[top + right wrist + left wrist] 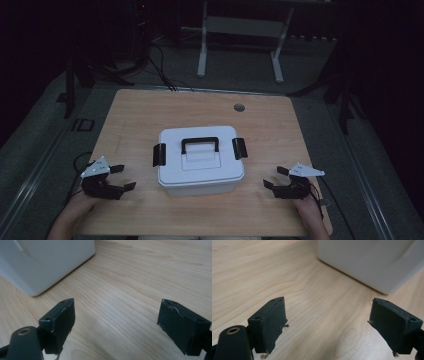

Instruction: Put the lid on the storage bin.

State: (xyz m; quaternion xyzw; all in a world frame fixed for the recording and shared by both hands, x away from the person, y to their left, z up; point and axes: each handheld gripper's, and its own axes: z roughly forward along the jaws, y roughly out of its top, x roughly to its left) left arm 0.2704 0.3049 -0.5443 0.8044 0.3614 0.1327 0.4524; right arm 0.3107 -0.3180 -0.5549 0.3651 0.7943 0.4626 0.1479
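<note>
A white plastic box (200, 160) with a black carry handle (200, 144) and a black latch on each side stands lid-down in the middle of the wooden table (130, 115). My left gripper (125, 177) rests on the table to the box's left, open, nothing between its jaws. To the right of the box lies my right gripper (274, 177), open and empty too. In the left gripper view the box's white wall (372, 262) sits ahead at upper right of the gripper (328, 326). The right gripper view has the box wall (45, 262) at upper left, beyond the gripper (116, 326).
A small round grommet (239, 107) sits in the table near its far edge. Beyond the table stand a white desk frame (240, 40) and dark stands with cables on the floor. The room is dim.
</note>
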